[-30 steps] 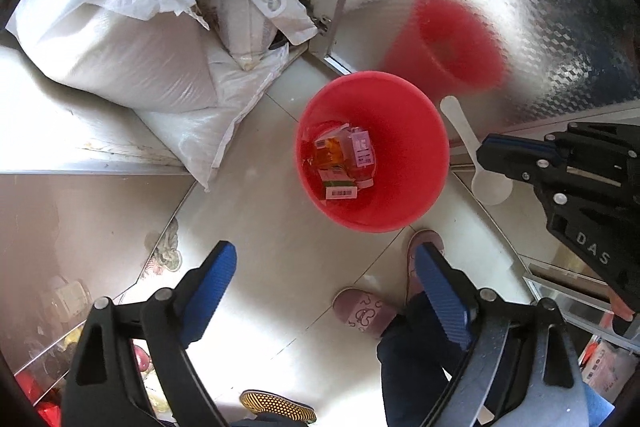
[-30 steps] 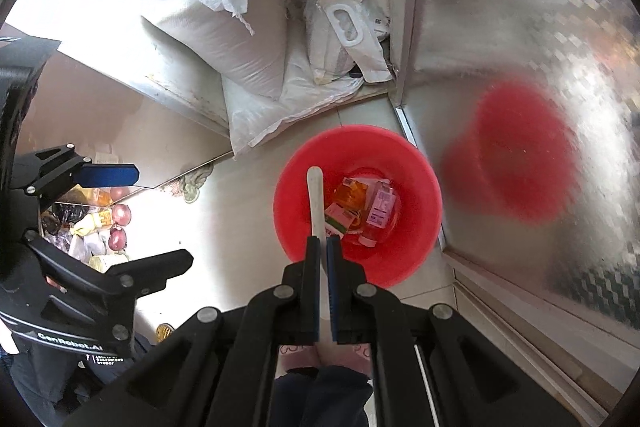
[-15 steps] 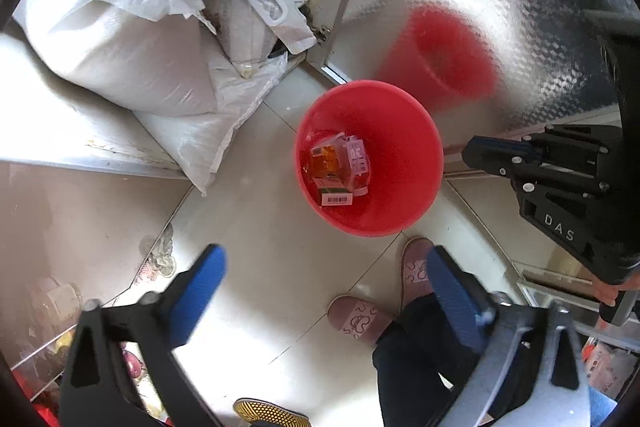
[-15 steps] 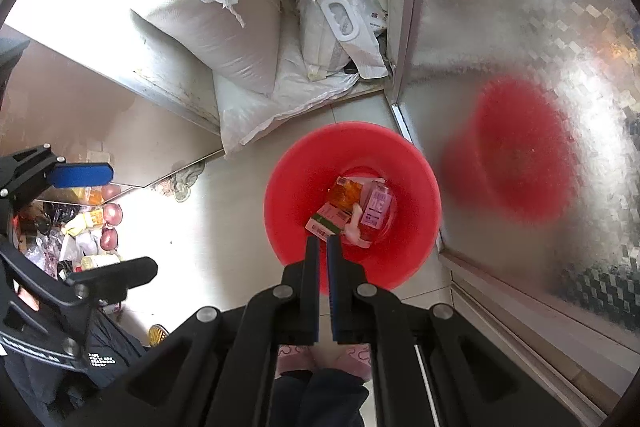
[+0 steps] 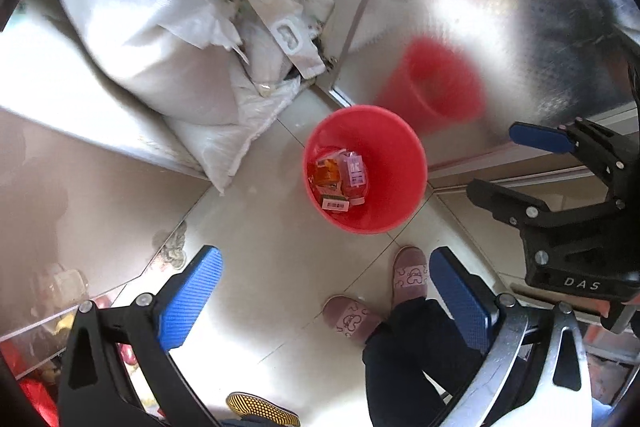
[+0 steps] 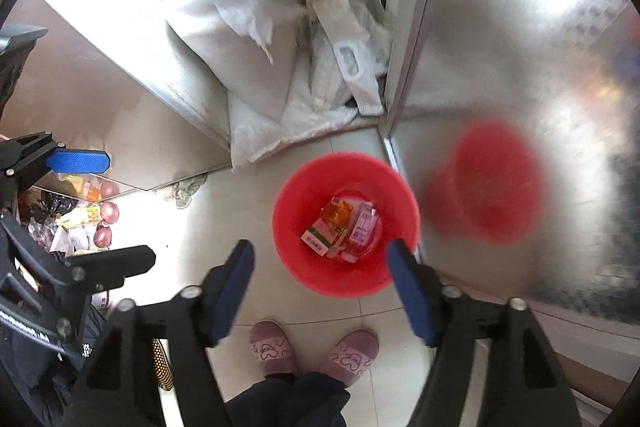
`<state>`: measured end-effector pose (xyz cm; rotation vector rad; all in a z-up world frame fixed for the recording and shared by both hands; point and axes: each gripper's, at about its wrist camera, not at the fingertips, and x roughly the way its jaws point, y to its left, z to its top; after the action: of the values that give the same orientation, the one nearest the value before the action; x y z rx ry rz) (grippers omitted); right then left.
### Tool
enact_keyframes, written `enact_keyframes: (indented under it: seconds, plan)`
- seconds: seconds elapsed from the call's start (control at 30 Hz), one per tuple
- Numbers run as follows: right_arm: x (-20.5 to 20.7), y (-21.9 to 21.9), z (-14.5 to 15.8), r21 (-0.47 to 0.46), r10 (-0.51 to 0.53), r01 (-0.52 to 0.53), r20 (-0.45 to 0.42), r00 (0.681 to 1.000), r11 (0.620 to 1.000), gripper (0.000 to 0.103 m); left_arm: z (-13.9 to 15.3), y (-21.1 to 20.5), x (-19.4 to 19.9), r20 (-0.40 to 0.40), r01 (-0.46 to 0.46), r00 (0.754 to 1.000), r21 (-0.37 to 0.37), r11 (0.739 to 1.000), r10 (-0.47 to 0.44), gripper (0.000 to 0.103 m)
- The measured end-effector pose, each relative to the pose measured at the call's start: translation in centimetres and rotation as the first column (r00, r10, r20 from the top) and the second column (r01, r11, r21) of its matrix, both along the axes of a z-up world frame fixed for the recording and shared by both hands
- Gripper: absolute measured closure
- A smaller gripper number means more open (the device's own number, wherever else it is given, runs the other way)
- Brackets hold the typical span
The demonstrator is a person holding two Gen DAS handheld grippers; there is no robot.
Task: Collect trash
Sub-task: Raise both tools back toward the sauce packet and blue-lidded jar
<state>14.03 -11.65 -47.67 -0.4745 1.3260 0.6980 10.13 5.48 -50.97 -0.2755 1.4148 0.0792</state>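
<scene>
We found both grippers pointing steeply down over the tiled floor (image 6: 224,211), with the red bin (image 6: 400,195) standing on it against the foot of the metal panel (image 6: 520,27). The bin lay ahead of and below the right gripper (image 6: 320,291), its near rim between the blue pads; the right hand was the nearer. From the left gripper (image 5: 326,295) the bin (image 5: 400,147) lay further ahead and slightly right. The trash (image 6: 340,231), cartons and wrappers, lay in the bin's bottom.

The right jaws had just been opening; they stood apart with nothing between them. The left jaws stood fully apart and empty.

Against the earlier frames, the white spoon once clamped in the right gripper was gone from it, and we could not make it out in the bin. Both hands had risen.
</scene>
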Motion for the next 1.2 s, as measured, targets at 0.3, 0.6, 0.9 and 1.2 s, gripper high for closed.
enact_keyframes:
  seconds: [0.3,0.6,0.9,1.2]
  plan:
    - [-2.3,-1.1,10.6,0.008,-0.013,0.013,0.055,0.998,1.0,0.009,10.9,-0.1,-4.1,0.046,-0.098,0.994,-0.013,0.995,0.099,0.0]
    - [-3.4,-2.5,23.6,0.125,-0.03,0.022,0.061,0.998,0.992,0.001,25.2,-2.2,-5.4,0.168,-0.078,0.983,0.035,0.996,0.071,0.0]
    - [-3.4,-4.5,34.0,0.199,-0.091,0.061,0.148,0.985,0.978,0.001,36.0,-4.0,-3.9,0.294,-0.028,0.956,0.12,0.992,-0.008,0.0]
    - [-0.2,-6.3,39.8,0.252,-0.217,0.164,0.199,0.956,0.954,0.001,42.4,-4.9,1.2,0.379,0.011,0.923,0.14,0.99,-0.064,0.0]
